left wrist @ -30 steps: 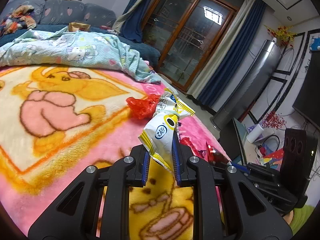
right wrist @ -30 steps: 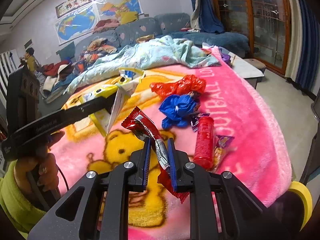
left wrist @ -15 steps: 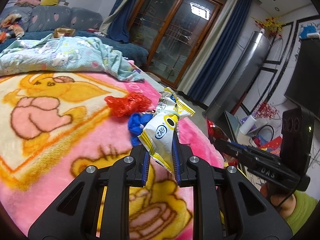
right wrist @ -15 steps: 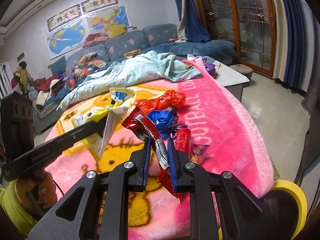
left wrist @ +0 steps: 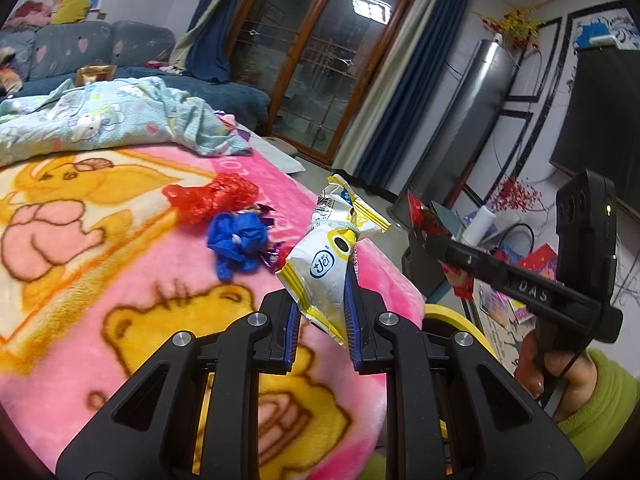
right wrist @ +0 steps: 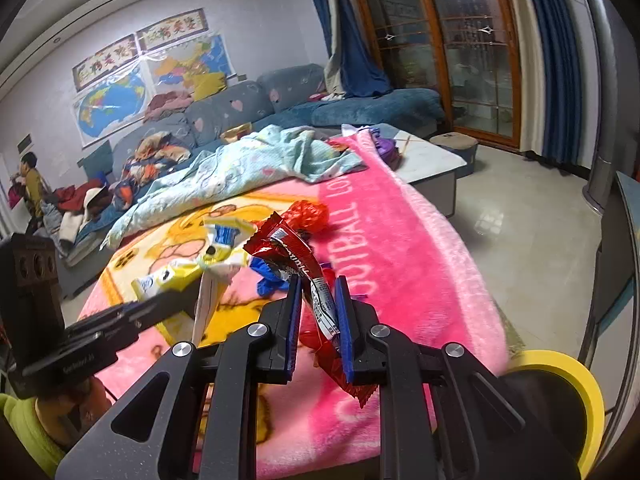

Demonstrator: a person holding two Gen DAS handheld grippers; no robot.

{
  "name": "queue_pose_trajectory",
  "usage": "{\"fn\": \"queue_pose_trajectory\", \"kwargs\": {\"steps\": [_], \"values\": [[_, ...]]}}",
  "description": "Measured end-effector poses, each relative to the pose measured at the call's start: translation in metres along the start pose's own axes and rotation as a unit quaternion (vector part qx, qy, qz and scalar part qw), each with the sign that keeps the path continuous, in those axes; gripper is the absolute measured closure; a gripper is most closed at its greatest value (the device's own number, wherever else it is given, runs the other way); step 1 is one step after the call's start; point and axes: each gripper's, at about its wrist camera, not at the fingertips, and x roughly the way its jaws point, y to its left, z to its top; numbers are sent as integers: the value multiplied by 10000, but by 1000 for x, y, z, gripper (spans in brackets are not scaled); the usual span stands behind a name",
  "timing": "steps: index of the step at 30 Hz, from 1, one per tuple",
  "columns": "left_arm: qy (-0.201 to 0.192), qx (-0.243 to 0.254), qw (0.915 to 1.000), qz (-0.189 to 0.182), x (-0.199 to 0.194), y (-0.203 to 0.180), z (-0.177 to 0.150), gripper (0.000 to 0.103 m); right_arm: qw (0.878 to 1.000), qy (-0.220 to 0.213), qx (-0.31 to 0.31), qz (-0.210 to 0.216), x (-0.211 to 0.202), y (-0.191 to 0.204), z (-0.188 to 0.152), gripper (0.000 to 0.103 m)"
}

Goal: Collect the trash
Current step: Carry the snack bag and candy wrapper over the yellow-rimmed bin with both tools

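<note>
Pink blanket (left wrist: 120, 288) holds red bag (left wrist: 212, 200) and blue bag (left wrist: 238, 242) at ten o'clock of the left gripper (left wrist: 322, 320) — clamped on a yellow-white packet (left wrist: 324, 268) — while the right gripper (right wrist: 318, 320) pinches a red wrapper (right wrist: 296, 256), neither yet binned.

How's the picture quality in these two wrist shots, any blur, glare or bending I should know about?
Left wrist view: strong fisheye bending of the door frame, dark vignette corners, ceiling light reflected in the glass; the yellow wrapper is sharp. Right wrist view: same bending, floor glare, and the pink blanket slightly motion-blurred; the red wrapper is crisp.

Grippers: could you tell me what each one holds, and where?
Left gripper pinches the yellow-white wrapper by its lower end; right gripper pinches the red wrapper mid-length.
</note>
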Motion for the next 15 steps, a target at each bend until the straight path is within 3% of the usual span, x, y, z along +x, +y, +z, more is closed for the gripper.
{"fn": "queue_pose_trajectory", "kwargs": {"steps": [15], "values": [[300, 681, 9965, -370, 22, -52, -19, 89, 9956, -245, 581, -688, -33, -51, -9, 87]]}}
